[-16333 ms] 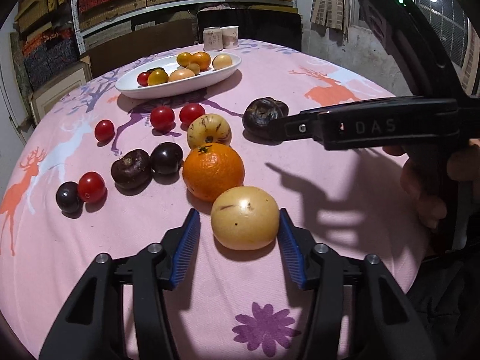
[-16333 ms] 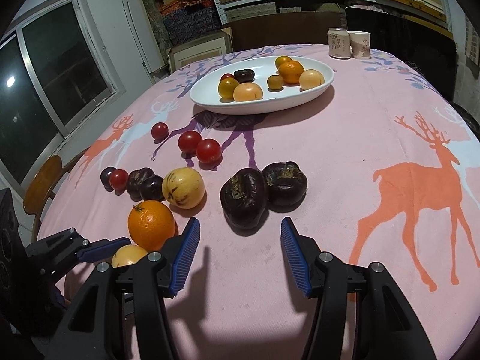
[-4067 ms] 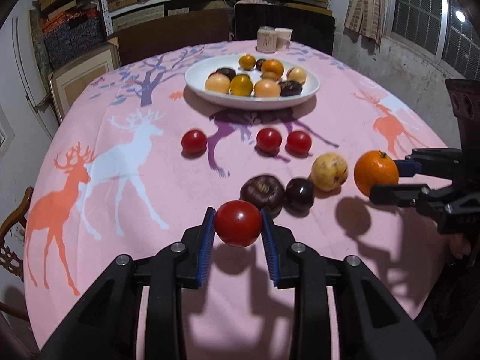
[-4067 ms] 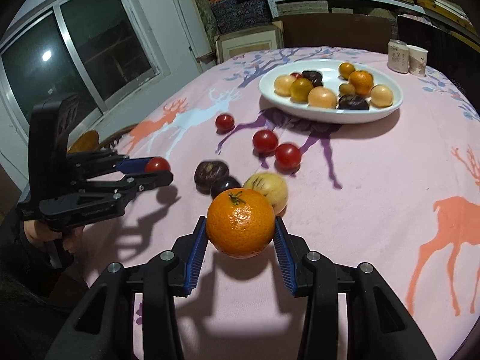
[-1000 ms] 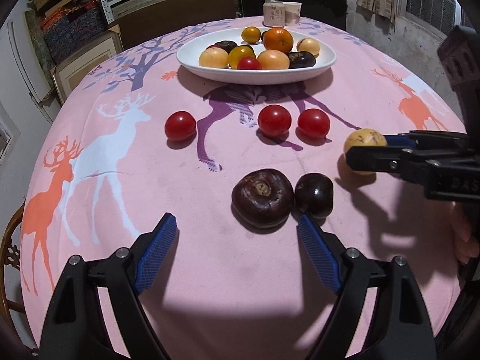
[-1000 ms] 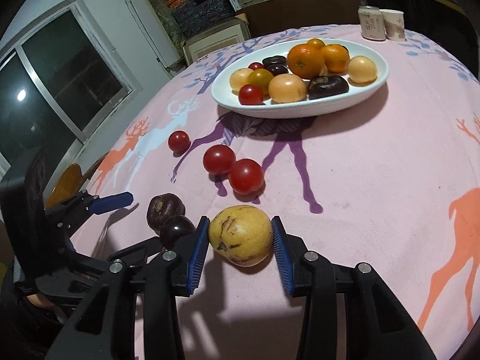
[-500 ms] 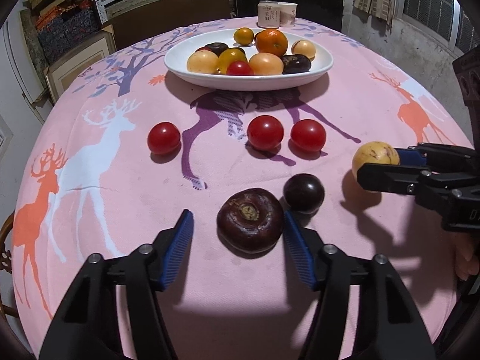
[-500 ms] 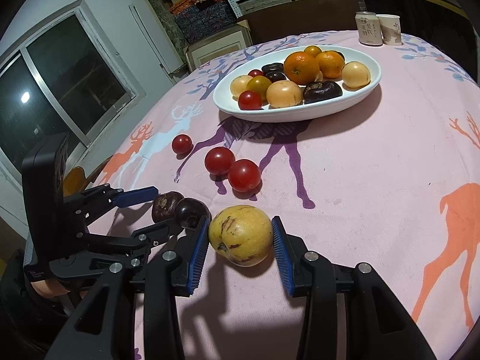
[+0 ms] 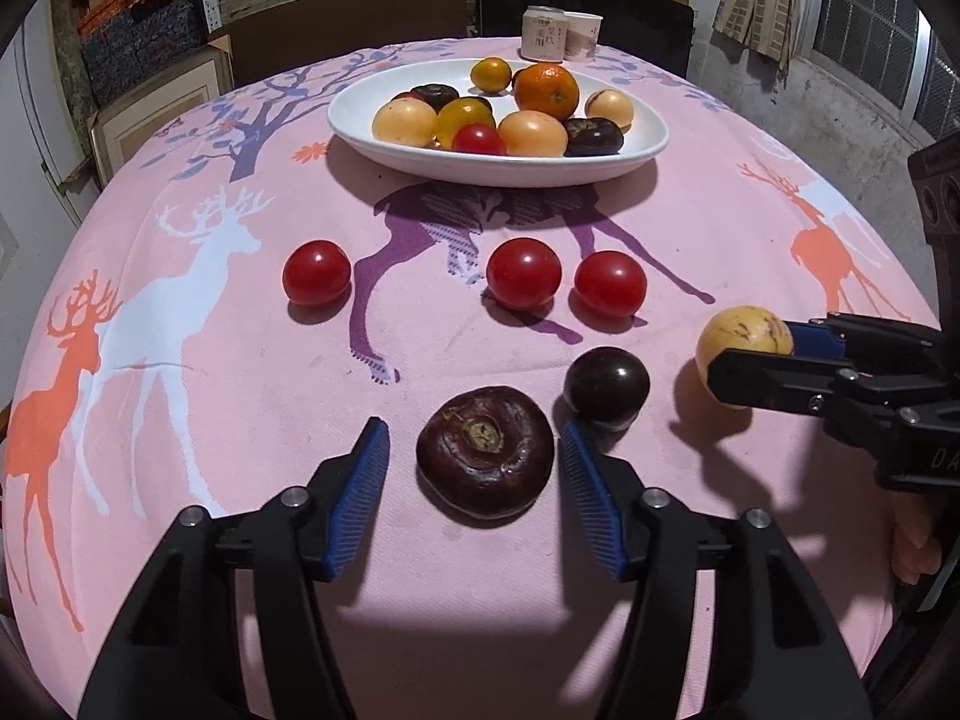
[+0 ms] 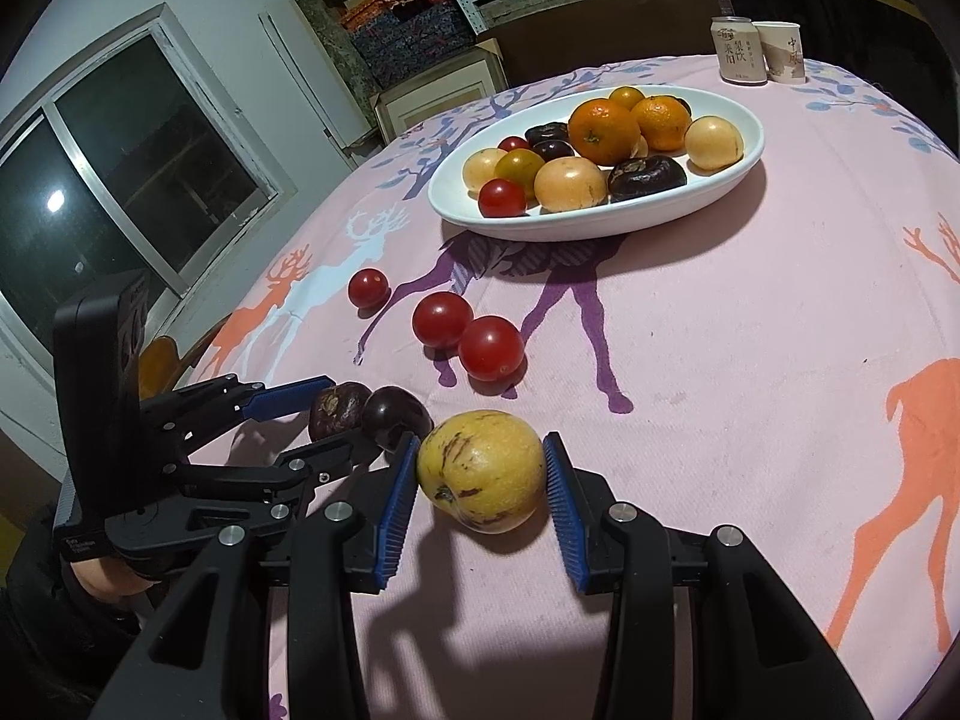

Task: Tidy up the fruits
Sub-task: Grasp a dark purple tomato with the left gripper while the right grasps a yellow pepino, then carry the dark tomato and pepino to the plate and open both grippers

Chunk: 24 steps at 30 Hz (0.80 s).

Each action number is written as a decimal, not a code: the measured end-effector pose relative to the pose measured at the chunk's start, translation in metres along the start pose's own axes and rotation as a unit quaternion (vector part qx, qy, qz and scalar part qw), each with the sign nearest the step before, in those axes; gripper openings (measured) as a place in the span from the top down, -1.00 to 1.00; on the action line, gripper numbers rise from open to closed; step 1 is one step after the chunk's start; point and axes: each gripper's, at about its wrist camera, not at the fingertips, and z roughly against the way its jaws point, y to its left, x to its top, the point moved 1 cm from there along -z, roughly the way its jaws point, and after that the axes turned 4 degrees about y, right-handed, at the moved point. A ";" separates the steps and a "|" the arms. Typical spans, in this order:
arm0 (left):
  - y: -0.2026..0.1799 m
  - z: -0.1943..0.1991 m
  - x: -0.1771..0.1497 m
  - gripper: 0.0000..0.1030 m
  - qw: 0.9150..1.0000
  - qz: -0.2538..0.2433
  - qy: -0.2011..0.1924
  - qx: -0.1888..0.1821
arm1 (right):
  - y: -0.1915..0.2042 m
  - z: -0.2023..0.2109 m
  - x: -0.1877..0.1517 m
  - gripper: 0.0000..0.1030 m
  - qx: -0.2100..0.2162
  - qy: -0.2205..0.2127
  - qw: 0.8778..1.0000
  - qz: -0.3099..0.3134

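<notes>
Eleven fruits fill the white oval dish (image 10: 744, 171).

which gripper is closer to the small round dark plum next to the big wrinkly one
Left. The left gripper straddles the wrinkled dark fruit, one finger beside the plum. The right gripper, shut on the yellow fruit, sits farther off.

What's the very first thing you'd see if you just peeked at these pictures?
Probably the right gripper pinching a speckled yellow fruit close to the camera. Next, the left gripper with its blue pads on either side of a wrinkly dark fruit on the pink deer tablecloth, not squeezing it; its jaws have just been opening a little. Farther back sits a white dish heaped with colourful fruit.
</notes>
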 end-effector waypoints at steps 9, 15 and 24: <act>0.000 0.001 -0.001 0.07 1.000 0.003 -0.004 0.003 | -0.002 -0.001 0.000 0.18 0.000 0.002 1.000 -0.005; 0.002 0.005 -0.002 0.18 1.000 0.008 -0.008 0.004 | -0.002 0.000 0.000 0.18 0.001 -0.001 1.000 -0.007; 0.007 0.017 -0.008 0.18 1.000 0.020 -0.021 0.003 | -0.001 0.006 -0.001 0.18 0.003 -0.016 1.000 -0.004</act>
